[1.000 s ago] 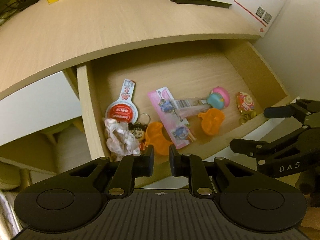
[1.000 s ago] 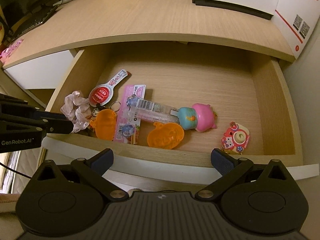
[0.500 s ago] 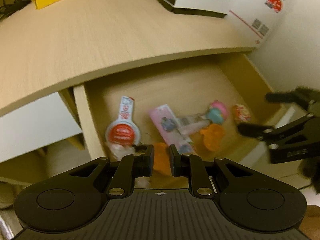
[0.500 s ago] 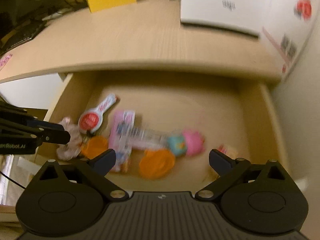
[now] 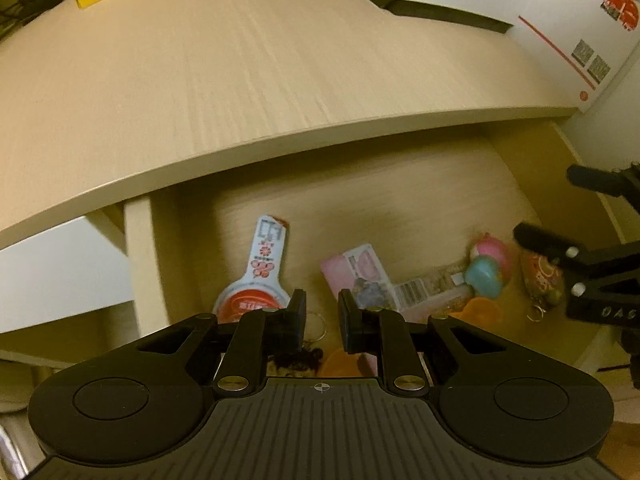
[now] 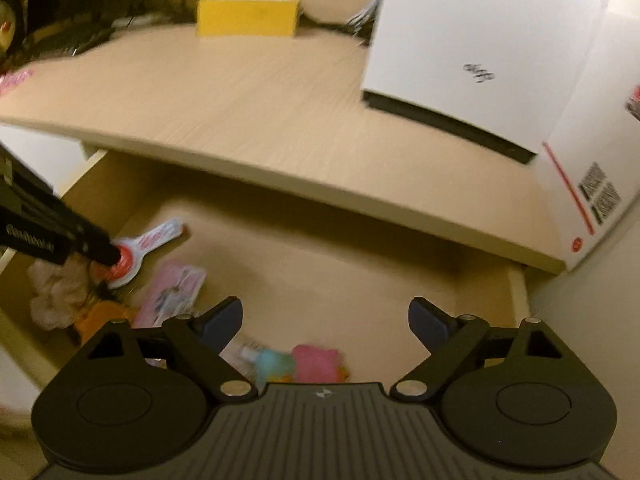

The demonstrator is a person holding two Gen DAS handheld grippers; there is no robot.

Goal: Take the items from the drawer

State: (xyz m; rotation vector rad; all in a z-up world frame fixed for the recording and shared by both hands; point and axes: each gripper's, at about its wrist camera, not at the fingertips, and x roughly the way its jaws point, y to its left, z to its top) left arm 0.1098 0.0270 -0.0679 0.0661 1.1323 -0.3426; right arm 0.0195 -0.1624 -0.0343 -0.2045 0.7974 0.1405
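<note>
Two tongs over the open wooden drawer [image 5: 144, 264]: left gripper [image 5: 322, 322] narrowly parted, empty; right gripper [image 6: 325, 322] wide, closing, empty; one pink-blue toy [image 5: 490, 268].

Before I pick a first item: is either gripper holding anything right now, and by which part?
Nothing is held. The left gripper has a narrow empty gap; the right gripper, its jaws just closing somewhat, is wide and empty. Both hang over the drawer.
</note>
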